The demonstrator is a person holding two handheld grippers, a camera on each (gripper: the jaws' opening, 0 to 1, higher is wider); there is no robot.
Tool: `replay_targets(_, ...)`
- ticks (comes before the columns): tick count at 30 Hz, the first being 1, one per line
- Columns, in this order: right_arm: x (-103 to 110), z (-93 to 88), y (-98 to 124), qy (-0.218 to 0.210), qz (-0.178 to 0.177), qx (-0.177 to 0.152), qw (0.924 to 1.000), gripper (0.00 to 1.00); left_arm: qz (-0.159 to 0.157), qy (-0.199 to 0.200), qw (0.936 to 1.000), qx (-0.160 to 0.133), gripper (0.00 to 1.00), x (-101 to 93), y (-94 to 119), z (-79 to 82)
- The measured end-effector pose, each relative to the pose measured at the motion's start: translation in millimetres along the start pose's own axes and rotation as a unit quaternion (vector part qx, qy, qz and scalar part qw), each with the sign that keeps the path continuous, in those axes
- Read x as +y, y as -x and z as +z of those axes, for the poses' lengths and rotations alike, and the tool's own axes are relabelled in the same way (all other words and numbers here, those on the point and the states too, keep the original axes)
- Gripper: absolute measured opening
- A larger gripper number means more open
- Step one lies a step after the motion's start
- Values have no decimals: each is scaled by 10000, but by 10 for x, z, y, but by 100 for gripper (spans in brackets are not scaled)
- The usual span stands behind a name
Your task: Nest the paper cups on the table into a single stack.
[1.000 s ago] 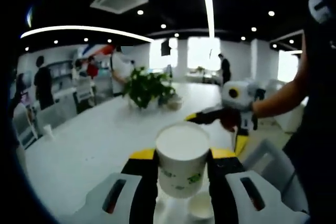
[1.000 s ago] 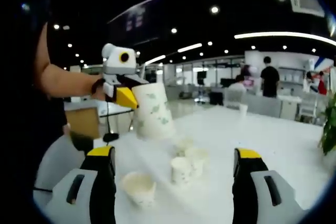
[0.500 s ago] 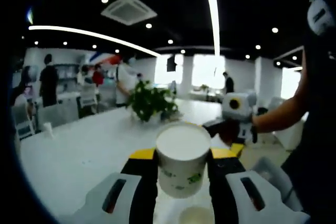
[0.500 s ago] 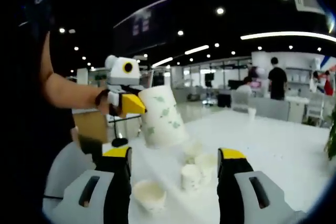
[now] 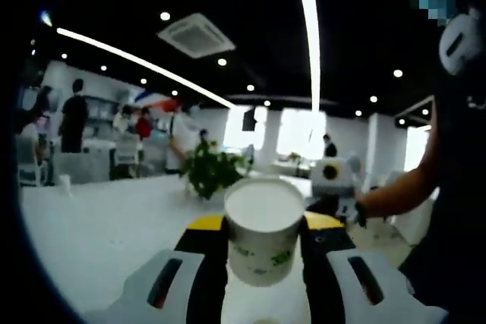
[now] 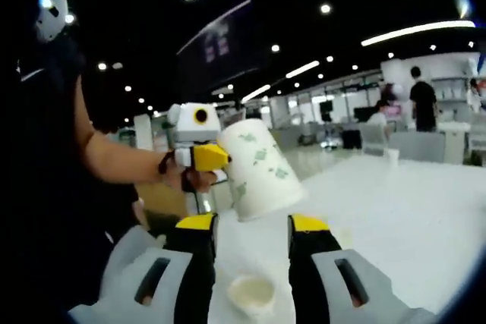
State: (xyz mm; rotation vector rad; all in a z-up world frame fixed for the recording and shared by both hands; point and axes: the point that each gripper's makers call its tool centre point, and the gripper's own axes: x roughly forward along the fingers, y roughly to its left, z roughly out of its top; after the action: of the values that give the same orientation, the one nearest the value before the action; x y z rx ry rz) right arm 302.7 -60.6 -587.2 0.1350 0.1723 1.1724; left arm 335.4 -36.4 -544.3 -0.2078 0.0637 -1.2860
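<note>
The left tool (image 5: 264,244) is clamped on a paper cup (image 5: 263,229), held clear above the white worktop (image 5: 99,225). The right tool (image 6: 251,240) has its jaws apart with nothing between them, above another cup (image 6: 251,294) standing open side up on the worktop.

dim room | ceiling light strips (image 5: 307,28) glare | soft blur | fisheye-warped edges

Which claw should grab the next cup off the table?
Probably the right claw: it holds nothing, and a loose cup sits on the table right below it. The left claw is already full, clamped on the cup stack.
</note>
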Motion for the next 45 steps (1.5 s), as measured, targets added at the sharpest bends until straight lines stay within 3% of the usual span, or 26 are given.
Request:
replay_targets(3,33,88,15,-157,101,-164,9997,33,-15,8,10000,-25,35,-21,15,-10)
replay_targets(6,54,122,22,-229,198,-175,9994,31,-88,149,9997,-155,35,-43,59,11)
replay_targets(13,151,155,32,-354,471,-135,9982,25,-381,199,9990,-119,35,-133,147,-35)
replay_targets(21,248,184,2,-433,723,-116,9964,16,-697,192,9968,332,35,-249,181,-253)
replay_targets(27,358,190,7,-526,1018,-55,9934,9,-864,131,9951,470,35,-328,182,-298)
replay_targets(34,424,255,27,-708,1225,-152,9898,5,-859,-93,9941,660,35,-346,187,-333)
replay_targets(41,483,346,18,-721,1342,-138,9882,0,-723,-187,9952,628,34,-312,188,-286)
replay_targets(45,500,413,-3,-732,1360,-77,9880,0,-512,-208,9954,779,46,-233,198,-309)
